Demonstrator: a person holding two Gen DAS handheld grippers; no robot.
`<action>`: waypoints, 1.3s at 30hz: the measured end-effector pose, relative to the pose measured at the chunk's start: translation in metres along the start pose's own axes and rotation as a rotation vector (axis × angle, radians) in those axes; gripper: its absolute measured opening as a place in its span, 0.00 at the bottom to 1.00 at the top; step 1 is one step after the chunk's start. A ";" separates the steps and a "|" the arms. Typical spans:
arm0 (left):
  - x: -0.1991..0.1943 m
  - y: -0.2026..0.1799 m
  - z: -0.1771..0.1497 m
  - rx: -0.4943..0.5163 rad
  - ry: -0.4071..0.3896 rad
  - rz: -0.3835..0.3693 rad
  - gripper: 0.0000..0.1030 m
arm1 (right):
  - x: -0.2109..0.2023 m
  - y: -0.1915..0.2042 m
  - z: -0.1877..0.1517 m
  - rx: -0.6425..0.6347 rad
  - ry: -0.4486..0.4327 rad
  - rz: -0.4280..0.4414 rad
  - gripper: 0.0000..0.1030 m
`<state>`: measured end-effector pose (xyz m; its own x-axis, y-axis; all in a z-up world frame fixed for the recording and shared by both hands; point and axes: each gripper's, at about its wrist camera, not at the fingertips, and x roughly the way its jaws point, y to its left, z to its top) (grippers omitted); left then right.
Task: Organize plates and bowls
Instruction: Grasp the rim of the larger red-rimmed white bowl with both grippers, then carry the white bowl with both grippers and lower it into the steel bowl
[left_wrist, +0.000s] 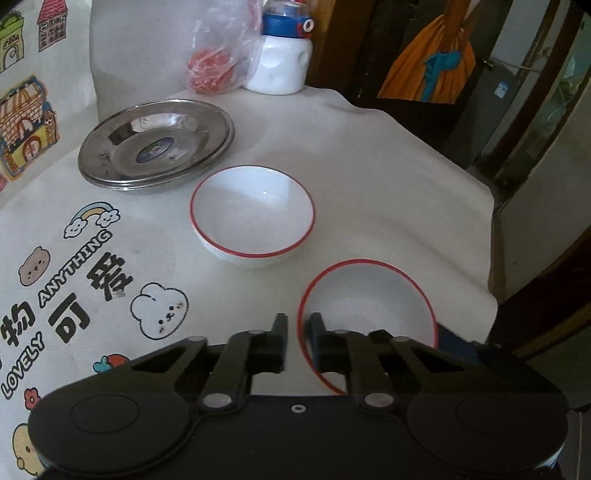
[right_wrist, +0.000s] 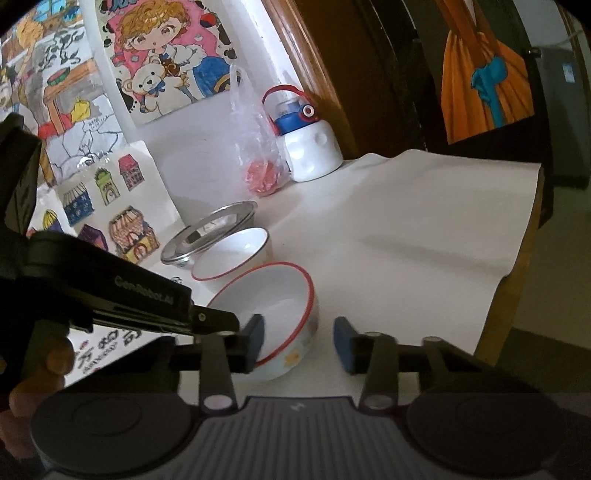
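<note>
Now | left gripper (left_wrist: 297, 317) clamps near bowl (left_wrist: 369, 306) rim | right gripper (right_wrist: 299, 332) agape beside it

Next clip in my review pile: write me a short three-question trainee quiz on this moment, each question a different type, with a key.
1. True or false: the left gripper is closed on the rim of the near bowl.
2. Multiple choice: what lies directly behind the far bowl? A) a wooden cutting board B) stacked steel plates C) a glass jug
3. Fill in: the right gripper is ____, with its left finger inside the near bowl.

Key
1. True: its fingers pinch the bowl's red-edged rim, one inside and one outside.
2. B: the steel plates sit nested behind it, near the wall.
3. Open: a wide gap separates its fingers, and nothing is gripped.
</note>
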<state>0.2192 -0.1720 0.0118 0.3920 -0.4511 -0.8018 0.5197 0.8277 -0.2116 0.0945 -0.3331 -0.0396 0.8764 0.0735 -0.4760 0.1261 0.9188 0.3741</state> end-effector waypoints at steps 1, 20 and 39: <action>0.000 -0.001 -0.001 0.005 0.001 -0.001 0.06 | 0.000 0.001 0.000 0.005 0.002 -0.006 0.30; -0.078 0.001 -0.029 -0.018 -0.143 -0.008 0.05 | -0.056 0.058 0.003 -0.076 -0.075 0.046 0.20; -0.186 0.081 -0.124 -0.210 -0.242 0.053 0.05 | -0.097 0.147 -0.039 -0.272 0.077 0.245 0.20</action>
<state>0.0945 0.0206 0.0749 0.5965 -0.4508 -0.6640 0.3359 0.8916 -0.3036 0.0099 -0.1899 0.0305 0.8267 0.3234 -0.4605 -0.2202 0.9390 0.2642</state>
